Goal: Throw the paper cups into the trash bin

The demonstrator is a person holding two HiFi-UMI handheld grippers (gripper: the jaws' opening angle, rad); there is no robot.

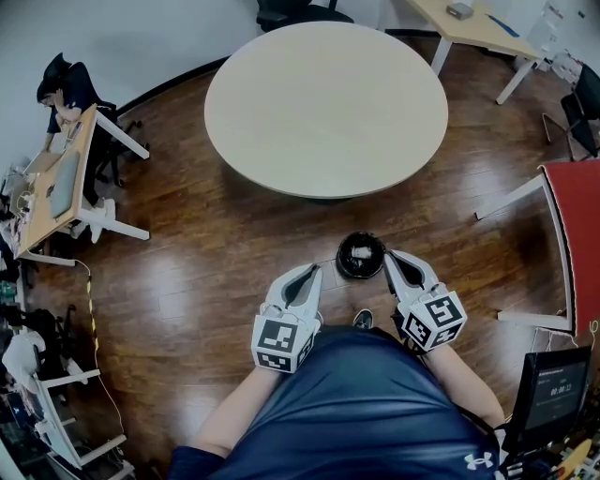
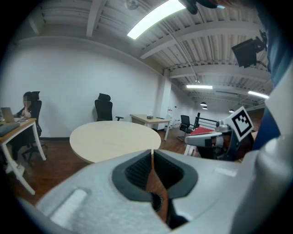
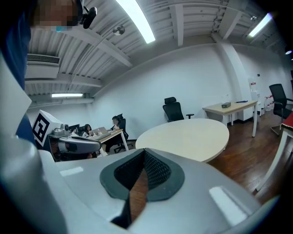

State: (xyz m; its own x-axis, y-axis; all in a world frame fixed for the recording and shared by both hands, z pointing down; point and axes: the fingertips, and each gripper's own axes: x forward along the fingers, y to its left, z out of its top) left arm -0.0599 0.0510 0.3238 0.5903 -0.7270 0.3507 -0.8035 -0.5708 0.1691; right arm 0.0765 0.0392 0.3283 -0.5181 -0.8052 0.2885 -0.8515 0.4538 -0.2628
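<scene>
A small black trash bin (image 1: 360,255) stands on the wooden floor just in front of me, between the tips of my two grippers. Something pale lies inside it, too small to identify. No paper cup shows on the round beige table (image 1: 326,105) or anywhere else. My left gripper (image 1: 316,270) is shut and empty, pointing forward just left of the bin. My right gripper (image 1: 387,254) is shut and empty, its tip beside the bin's right rim. In the left gripper view the left gripper (image 2: 151,153) has its pads together, and so does the right gripper (image 3: 144,151) in its own view.
A desk (image 1: 58,183) with a seated person (image 1: 64,92) is at the far left. A red-topped table (image 1: 577,239) stands at the right, a monitor (image 1: 553,384) at bottom right. A second desk (image 1: 469,23) and office chairs (image 1: 295,11) stand behind the round table.
</scene>
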